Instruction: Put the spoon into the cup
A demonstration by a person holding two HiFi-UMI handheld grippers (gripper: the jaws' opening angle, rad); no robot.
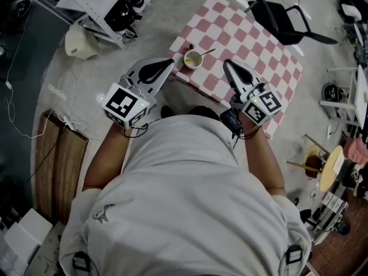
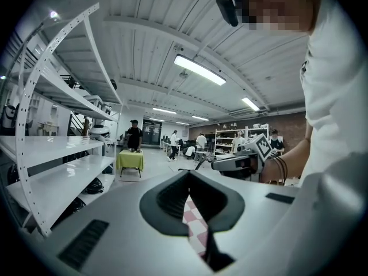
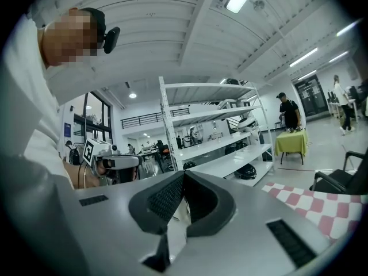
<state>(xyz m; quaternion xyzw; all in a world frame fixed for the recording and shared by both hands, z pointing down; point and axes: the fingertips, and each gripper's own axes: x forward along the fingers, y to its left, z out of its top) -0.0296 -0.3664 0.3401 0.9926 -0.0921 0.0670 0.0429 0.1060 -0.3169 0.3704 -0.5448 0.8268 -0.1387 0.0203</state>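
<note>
Left gripper point(image 1: 170, 63): jaws pressed together, tips meeting, nothing between them, held just off the left edge of the checked table point(image 1: 253, 45), level with its near corner. Cup point(image 1: 192, 58) sits on that near corner, between the two grippers and touching neither. Spoon point(image 1: 207, 53) is already in the cup, handle leaning out over the rim to the right. Right gripper point(image 1: 226, 63): jaws also closed tip to tip and empty, held above the cloth just right of the cup. Black chair point(image 1: 284, 20) at the table's far right.
</note>
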